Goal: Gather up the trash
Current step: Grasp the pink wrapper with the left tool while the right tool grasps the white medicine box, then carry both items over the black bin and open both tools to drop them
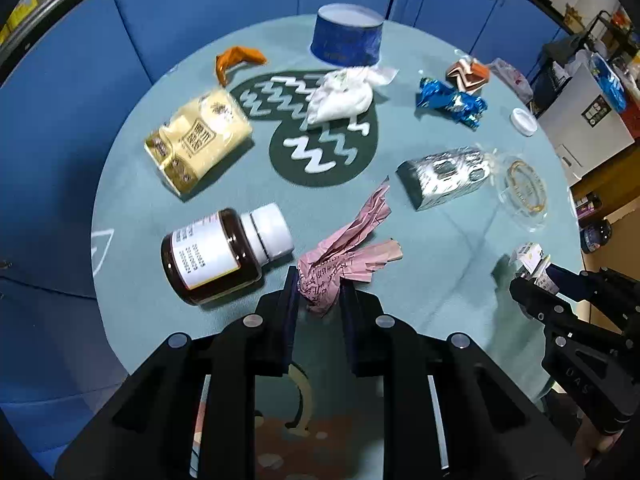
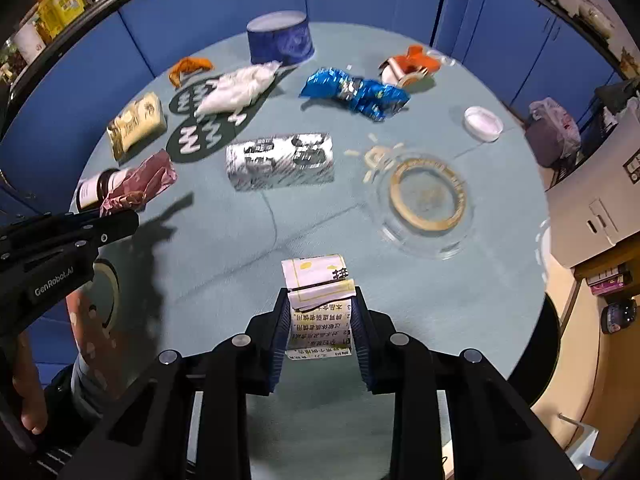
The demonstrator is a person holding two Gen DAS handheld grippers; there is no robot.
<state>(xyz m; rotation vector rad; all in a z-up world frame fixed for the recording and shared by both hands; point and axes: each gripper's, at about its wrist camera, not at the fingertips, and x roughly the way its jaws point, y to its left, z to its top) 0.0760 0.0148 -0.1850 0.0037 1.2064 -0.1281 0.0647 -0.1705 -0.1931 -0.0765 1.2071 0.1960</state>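
My left gripper (image 1: pixel 319 286) is shut on a crumpled pink paper wrapper (image 1: pixel 348 248) over the near part of the round teal table (image 1: pixel 440 280). My right gripper (image 2: pixel 321 304) is shut on a folded white printed leaflet (image 2: pixel 318 284) and also shows at the right edge of the left wrist view (image 1: pixel 532 280). Other trash lies on the table: a blue foil wrapper (image 2: pixel 354 90), an orange wrapper (image 2: pixel 188 67), a white plastic bag (image 2: pixel 240 88), an orange-white wrapper (image 2: pixel 408 66) and a silver printed pack (image 2: pixel 280 162).
A brown pill bottle (image 1: pixel 224 254) lies left of the pink wrapper. A yellow tissue pack (image 1: pixel 198 140), a blue upturned tub (image 1: pixel 346 36), a glass ashtray (image 2: pixel 428 200) and a white lid (image 2: pixel 483 123) are on the table. Blue cabinets stand behind.
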